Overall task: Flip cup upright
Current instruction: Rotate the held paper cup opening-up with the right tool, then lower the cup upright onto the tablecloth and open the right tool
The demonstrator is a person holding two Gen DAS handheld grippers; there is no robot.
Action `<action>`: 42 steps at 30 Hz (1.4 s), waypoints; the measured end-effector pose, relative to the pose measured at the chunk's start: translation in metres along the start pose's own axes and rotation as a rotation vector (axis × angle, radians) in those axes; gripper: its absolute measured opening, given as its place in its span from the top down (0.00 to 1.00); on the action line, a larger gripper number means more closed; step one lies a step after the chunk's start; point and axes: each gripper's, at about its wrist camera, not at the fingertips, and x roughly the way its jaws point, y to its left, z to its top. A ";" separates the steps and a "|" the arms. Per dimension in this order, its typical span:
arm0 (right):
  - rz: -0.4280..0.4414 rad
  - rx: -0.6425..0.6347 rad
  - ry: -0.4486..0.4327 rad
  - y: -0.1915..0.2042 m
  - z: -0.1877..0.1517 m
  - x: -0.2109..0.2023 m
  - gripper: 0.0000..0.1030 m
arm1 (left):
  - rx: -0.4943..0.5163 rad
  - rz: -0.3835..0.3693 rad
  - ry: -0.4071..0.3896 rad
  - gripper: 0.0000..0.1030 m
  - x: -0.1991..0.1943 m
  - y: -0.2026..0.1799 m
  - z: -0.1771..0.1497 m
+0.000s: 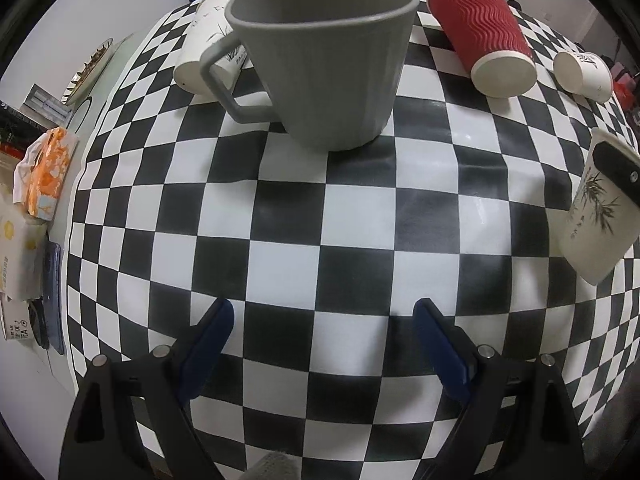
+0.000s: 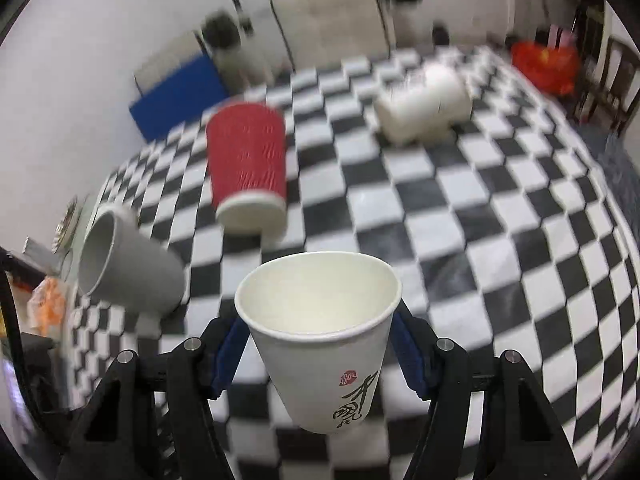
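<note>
The checkered cloth [image 1: 360, 240] covers the table under both tongs. Ahead of the left tongs [image 1: 324, 344], standing upright on the cloth with its mouth up and its handle to their left, is the grey mug [image 1: 324, 68]; it is well apart from the fingertips. Beyond it to the right lies the red ripple cup [image 1: 484, 28] on its side, base toward the tongs, and just right of that a small white paper cup [image 1: 584, 76], also on its side. Behind the mug's handle lies another white printed cup [image 1: 204, 44].

The left tongs are spread wide with nothing between the blue pads [image 1: 212, 344], hovering over bare cloth.

The right tongs [image 2: 320, 344] are pinching the white paper cup [image 2: 324, 344] on both sides below its rim. That cup is mouth-up, tilted slightly, with its base clear of the cloth. From the left tongs it appears at far right, one black finger [image 1: 618, 168] across its wall.
</note>
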 end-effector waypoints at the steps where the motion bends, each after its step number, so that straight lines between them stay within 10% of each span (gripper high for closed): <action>1: -0.002 -0.003 -0.040 -0.002 -0.006 -0.001 0.35 | 0.003 0.001 0.002 0.11 0.000 -0.002 -0.002; 42: -0.165 -0.092 0.046 0.009 -0.103 -0.097 0.15 | 0.088 -0.082 -0.159 0.11 -0.086 0.004 -0.042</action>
